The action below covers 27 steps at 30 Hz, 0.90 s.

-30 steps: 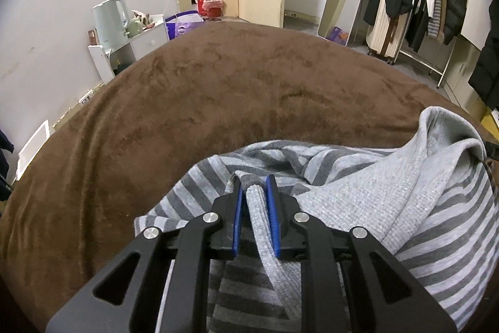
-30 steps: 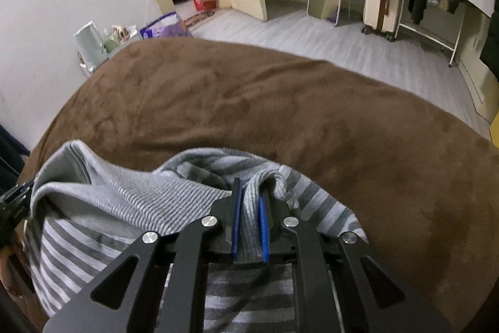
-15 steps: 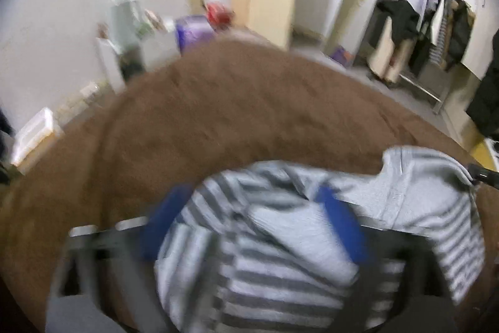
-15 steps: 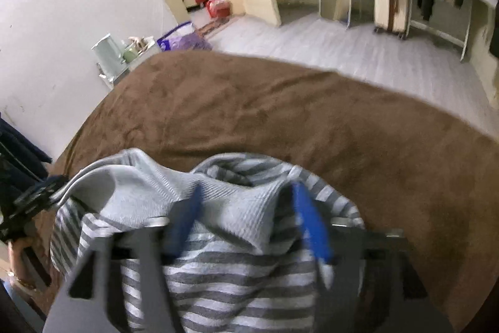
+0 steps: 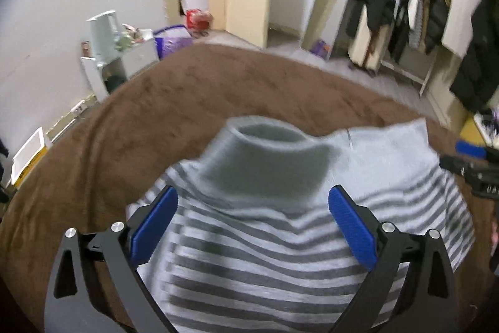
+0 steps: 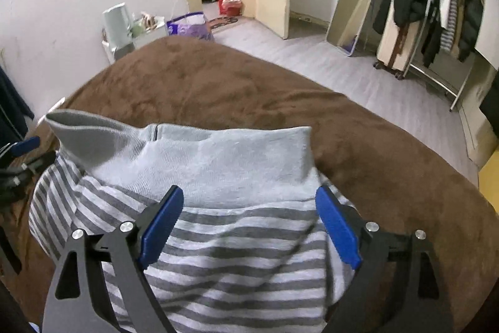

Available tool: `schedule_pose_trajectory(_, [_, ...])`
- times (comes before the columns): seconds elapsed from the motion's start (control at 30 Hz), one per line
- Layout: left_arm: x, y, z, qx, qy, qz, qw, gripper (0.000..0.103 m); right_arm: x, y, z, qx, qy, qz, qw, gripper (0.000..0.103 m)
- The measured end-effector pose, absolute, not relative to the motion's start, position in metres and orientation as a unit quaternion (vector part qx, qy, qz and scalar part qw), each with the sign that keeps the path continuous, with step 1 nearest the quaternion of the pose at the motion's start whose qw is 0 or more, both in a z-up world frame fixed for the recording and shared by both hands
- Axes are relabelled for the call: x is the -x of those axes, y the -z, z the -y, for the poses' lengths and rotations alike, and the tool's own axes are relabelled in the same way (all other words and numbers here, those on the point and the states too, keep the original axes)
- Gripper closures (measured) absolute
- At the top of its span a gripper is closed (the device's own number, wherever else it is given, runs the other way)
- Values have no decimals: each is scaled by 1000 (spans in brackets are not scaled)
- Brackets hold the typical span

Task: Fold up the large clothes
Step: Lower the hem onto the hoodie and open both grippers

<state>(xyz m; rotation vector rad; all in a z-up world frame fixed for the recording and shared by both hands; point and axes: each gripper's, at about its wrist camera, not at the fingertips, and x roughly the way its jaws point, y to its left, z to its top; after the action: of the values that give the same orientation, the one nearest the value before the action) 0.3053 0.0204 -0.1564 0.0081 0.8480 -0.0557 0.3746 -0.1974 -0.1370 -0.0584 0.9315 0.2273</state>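
Left wrist view showed the left gripper point(image 5: 252, 223) with fingers now spread wide; a second ago they pinched the striped sweater point(image 5: 280, 255). The right gripper point(image 6: 249, 227) let go too. The sweater lay folded on the brown bed point(image 6: 218, 89).

sweater point(image 6: 237, 242): grey-white stripes, plain grey collar | blanket point(image 6: 218, 89): brown | tool pads point(image 6: 160, 223): blue

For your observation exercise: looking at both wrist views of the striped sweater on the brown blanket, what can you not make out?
- Striped sweater: lower part cut off by the bottom edge and hidden behind the left tool; stripes motion-blurred.
- Same in the right wrist view, behind the right tool.
- Sleeves: not visible in either view.
- Brown blanket: what is beneath it is hidden.
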Motion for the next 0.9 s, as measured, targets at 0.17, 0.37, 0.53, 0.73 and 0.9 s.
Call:
schedule_pose_trajectory(0.17, [-322,188,-4,-30,38,-439,897,8,-394,160,178,57,-100,-476,872,17])
schedule_pose_trajectory(0.37, [-348,214,-9,-32,43,-457,888,6,-426,198,179,41,-80,-529,844,12])
schedule_pose_trajectory(0.53, [-368,223,-23,13,30,-459,888,6,-446,210,191,-8,-64,-540,840,7])
schedule_pose_trajectory(0.73, [-378,233,-23,11,31,-459,888,5,-464,219,195,-23,-60,-549,833,5])
schedule_pose_trajectory(0.9, [-376,236,-21,10,30,-459,888,5,-464,220,194,-21,-63,-549,833,5])
